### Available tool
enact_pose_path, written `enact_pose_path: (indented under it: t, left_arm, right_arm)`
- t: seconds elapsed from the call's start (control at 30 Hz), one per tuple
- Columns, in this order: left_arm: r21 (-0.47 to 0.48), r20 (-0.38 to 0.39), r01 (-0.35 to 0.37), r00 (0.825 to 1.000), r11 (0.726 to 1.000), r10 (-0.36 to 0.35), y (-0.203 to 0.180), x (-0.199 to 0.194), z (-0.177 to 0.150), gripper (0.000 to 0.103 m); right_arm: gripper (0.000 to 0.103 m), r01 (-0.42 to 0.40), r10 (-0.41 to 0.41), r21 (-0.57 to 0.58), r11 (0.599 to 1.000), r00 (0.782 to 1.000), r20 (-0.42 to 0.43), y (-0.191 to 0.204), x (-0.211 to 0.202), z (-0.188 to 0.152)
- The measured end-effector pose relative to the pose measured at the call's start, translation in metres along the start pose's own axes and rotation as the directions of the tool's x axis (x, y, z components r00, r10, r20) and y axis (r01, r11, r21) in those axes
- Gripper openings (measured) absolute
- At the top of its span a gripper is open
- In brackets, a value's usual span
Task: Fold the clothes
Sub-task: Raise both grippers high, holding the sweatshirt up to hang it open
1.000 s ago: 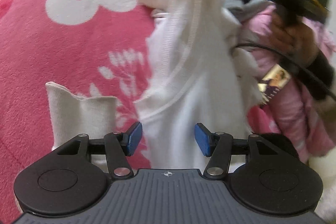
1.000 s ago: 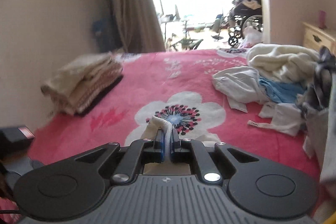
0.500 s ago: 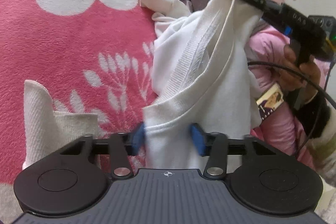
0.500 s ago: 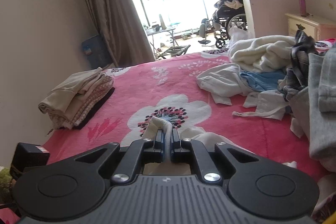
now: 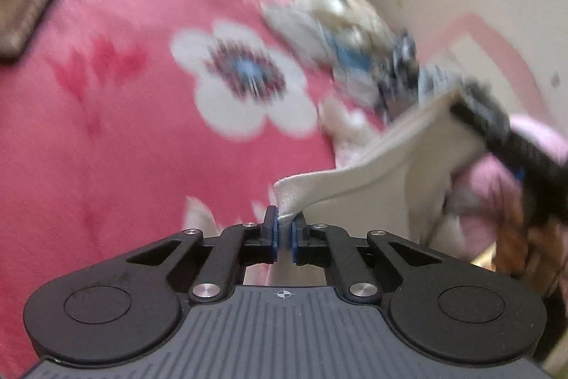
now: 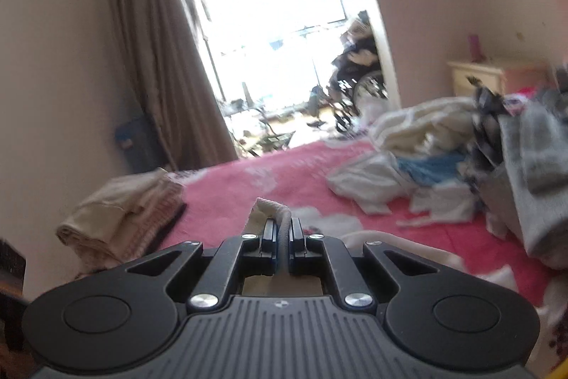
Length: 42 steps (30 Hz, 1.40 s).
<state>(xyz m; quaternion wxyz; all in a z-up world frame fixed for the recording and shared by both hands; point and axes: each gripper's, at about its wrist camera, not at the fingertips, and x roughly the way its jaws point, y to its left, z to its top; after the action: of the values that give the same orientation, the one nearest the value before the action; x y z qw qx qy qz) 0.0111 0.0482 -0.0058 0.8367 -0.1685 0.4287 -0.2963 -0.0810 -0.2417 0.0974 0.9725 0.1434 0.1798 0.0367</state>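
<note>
Beyond white garment [image 5: 372, 166] — clothes heap [image 6: 426, 158]

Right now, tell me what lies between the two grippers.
In the left wrist view, the white garment spans the gap: the left gripper pinches one ribbed edge, the right gripper the other. Nothing else lies between them.

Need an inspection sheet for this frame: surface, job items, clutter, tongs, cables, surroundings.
Surface: pink floral blanket covering the bed.
Job's things: white garment stretched between both tongs; folded stack at the bed's left edge.
Clutter: unfolded clothes pile on the right side of the bed.
Grippers: left tongs shut on the garment's ribbed edge; right tongs shut on another part of it.
Cables: nothing seen clearly; left view is motion-blurred.
Surroundings: brown curtain, bright doorway, wheelchair, cream nightstand.
</note>
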Motion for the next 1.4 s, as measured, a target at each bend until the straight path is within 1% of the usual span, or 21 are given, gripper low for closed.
enact_pose_path:
  t: [0.03, 0.1, 0.13, 0.2, 0.27, 0.33, 0.4, 0.47, 0.53, 0.7, 0.87, 0.97, 1.07, 1.2, 1.3, 1.37, 1.4]
  left_arm:
    - [0.009, 0.045, -0.012, 0.999, 1.000, 0.012, -0.003, -0.010, 0.009, 0.004]
    - [0.028, 0.132, -0.027, 0.991, 0.999, 0.023, -0.010, -0.032, 0.027, 0.004]
    - [0.039, 0.178, -0.033, 0.984, 0.999, 0.026, -0.015, -0.044, 0.036, 0.004]
    - [0.069, 0.266, -0.047, 0.964, 0.997, 0.027, -0.028, -0.067, 0.054, 0.004]
    - [0.099, 0.344, -0.058, 0.939, 0.993, 0.020, -0.041, -0.091, 0.072, 0.004]
    - [0.131, 0.406, -0.067, 0.914, 0.989, 0.008, -0.055, -0.112, 0.086, 0.004]
    - [0.169, 0.467, -0.082, 0.884, 0.982, -0.006, -0.073, -0.131, 0.099, 0.004]
    - [0.203, 0.521, -0.098, 0.853, 0.974, -0.023, -0.091, -0.149, 0.112, 0.004]
    - [0.231, 0.562, -0.108, 0.826, 0.967, -0.042, -0.109, -0.166, 0.124, 0.004]
    - [0.289, 0.650, -0.135, 0.755, 0.948, -0.091, -0.153, -0.207, 0.146, 0.004]
    - [0.331, 0.715, -0.140, 0.682, 0.933, -0.151, -0.186, -0.244, 0.152, 0.004]
    - [0.354, 0.742, -0.134, 0.643, 0.926, -0.191, -0.203, -0.267, 0.154, 0.004]
    - [0.370, 0.761, -0.120, 0.608, 0.921, -0.226, -0.215, -0.287, 0.156, 0.004]
    - [0.401, 0.779, -0.118, 0.565, 0.909, -0.271, -0.230, -0.300, 0.156, 0.004]
    - [0.424, 0.791, -0.117, 0.531, 0.898, -0.304, -0.241, -0.309, 0.157, 0.004]
    - [0.431, 0.793, -0.111, 0.520, 0.896, -0.317, -0.244, -0.307, 0.155, 0.004]
    - [0.434, 0.793, -0.107, 0.516, 0.895, -0.323, -0.245, -0.305, 0.154, 0.004]
  right_arm:
    - [0.007, -0.008, 0.008, -0.007, 1.000, 1.000, 0.024, 0.006, -0.004, 0.006]
    - [0.007, -0.018, 0.020, -0.018, 1.000, 0.997, 0.076, 0.016, -0.011, 0.020]
    - [0.007, -0.023, 0.026, -0.023, 0.999, 0.994, 0.103, 0.022, -0.015, 0.027]
    - [0.007, -0.032, 0.036, -0.025, 0.999, 0.986, 0.162, 0.031, -0.023, 0.042]
    - [0.007, -0.042, 0.046, -0.023, 0.999, 0.974, 0.222, 0.040, -0.033, 0.059]
    - [0.007, -0.057, 0.060, -0.019, 0.998, 0.959, 0.278, 0.048, -0.044, 0.074]
    - [0.007, -0.066, 0.070, -0.024, 0.998, 0.940, 0.333, 0.057, -0.055, 0.089]
    - [0.007, -0.075, 0.083, -0.037, 0.997, 0.921, 0.381, 0.065, -0.066, 0.106]
    - [0.007, -0.079, 0.095, -0.057, 0.995, 0.903, 0.420, 0.073, -0.078, 0.122]
    - [0.007, -0.096, 0.139, -0.112, 0.989, 0.866, 0.481, 0.086, -0.109, 0.163]
    - [0.007, -0.106, 0.193, -0.191, 0.976, 0.828, 0.527, 0.103, -0.143, 0.202]
    - [0.007, -0.108, 0.226, -0.238, 0.965, 0.802, 0.553, 0.117, -0.164, 0.219]
    - [0.007, -0.119, 0.262, -0.274, 0.954, 0.773, 0.577, 0.128, -0.184, 0.231]
    - [0.007, -0.121, 0.297, -0.314, 0.942, 0.734, 0.610, 0.140, -0.208, 0.239]
    - [0.006, -0.118, 0.306, -0.321, 0.940, 0.711, 0.633, 0.142, -0.218, 0.241]
    - [0.007, -0.118, 0.305, -0.317, 0.941, 0.702, 0.644, 0.139, -0.220, 0.240]
    - [0.007, -0.117, 0.301, -0.312, 0.943, 0.702, 0.645, 0.137, -0.219, 0.239]
